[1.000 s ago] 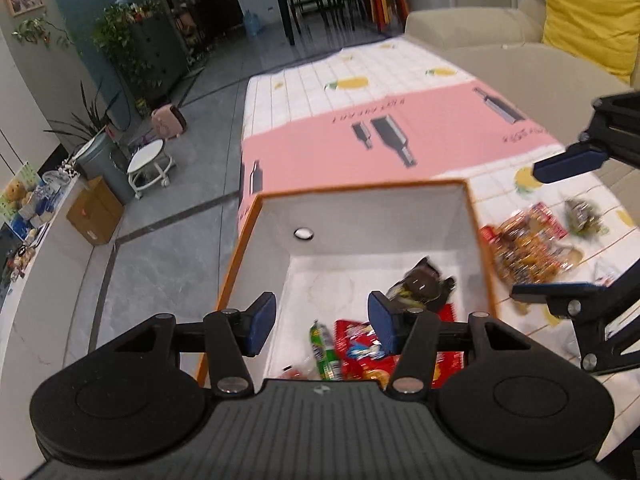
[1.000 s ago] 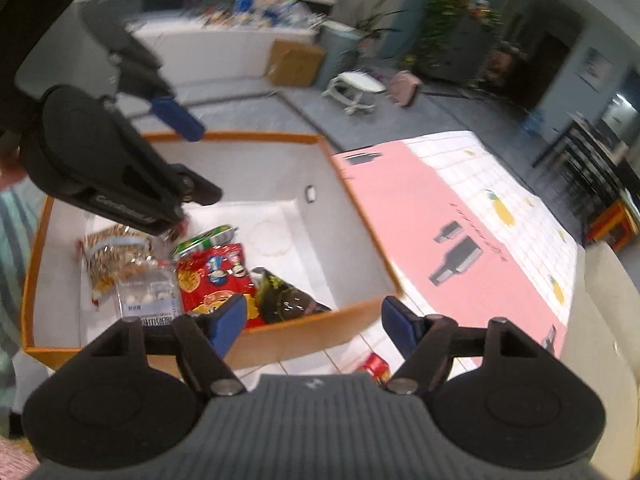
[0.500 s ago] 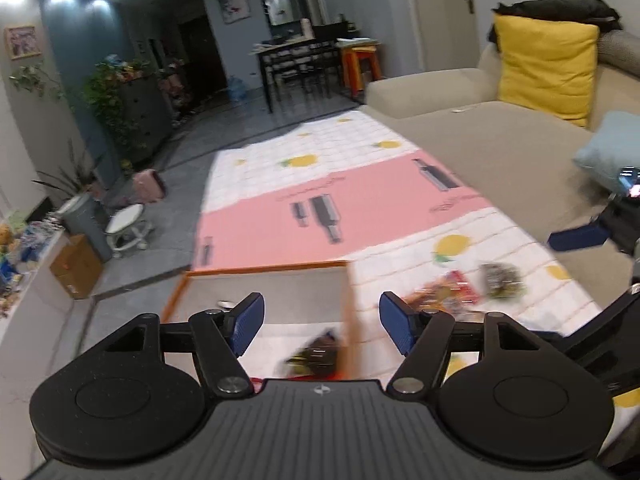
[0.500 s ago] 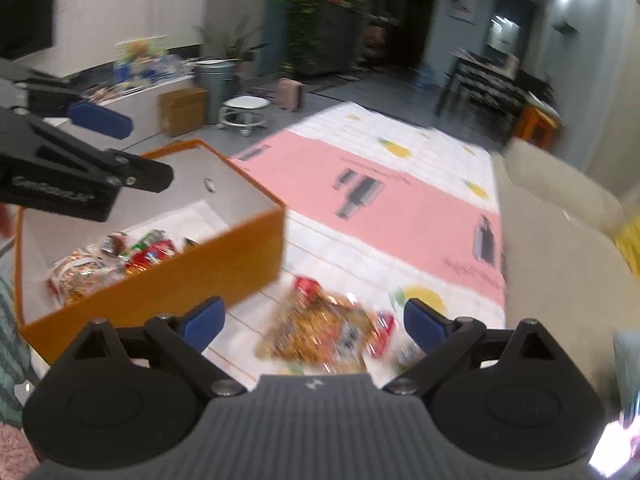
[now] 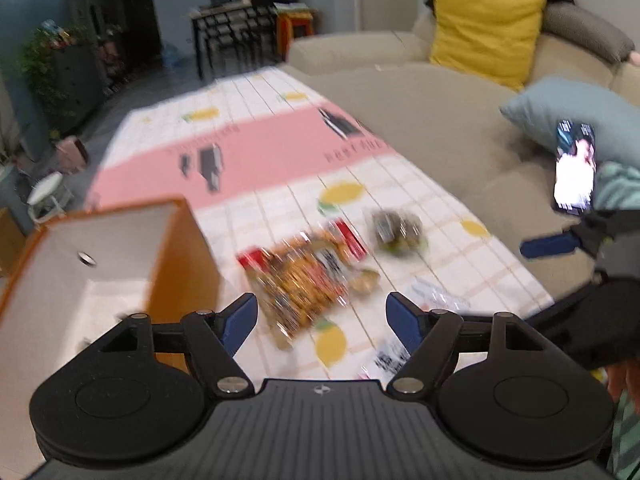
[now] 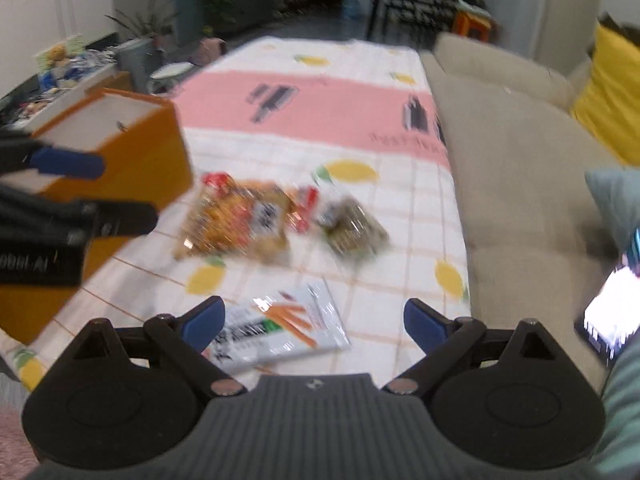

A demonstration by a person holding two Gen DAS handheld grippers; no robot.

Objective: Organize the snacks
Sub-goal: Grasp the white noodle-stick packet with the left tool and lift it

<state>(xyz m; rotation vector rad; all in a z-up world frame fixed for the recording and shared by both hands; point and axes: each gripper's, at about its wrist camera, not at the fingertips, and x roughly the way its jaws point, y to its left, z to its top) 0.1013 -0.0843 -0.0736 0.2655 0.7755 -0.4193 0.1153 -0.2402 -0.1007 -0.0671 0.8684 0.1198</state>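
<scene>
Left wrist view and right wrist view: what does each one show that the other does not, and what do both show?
Only the left wrist view shows the inside floor of the orange box and the whole yellow cushion.

Only the right wrist view shows clearly the white snack packet printed with orange sticks, lying close before the open right gripper.

Both show the big orange snack bag, the dark snack bag, the lemon tablecloth, the sofa and a lit phone. The left gripper is open and empty.

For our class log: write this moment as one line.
left tool: open, empty | right tool: open, empty | snacks: on cloth | box: beside them
</scene>
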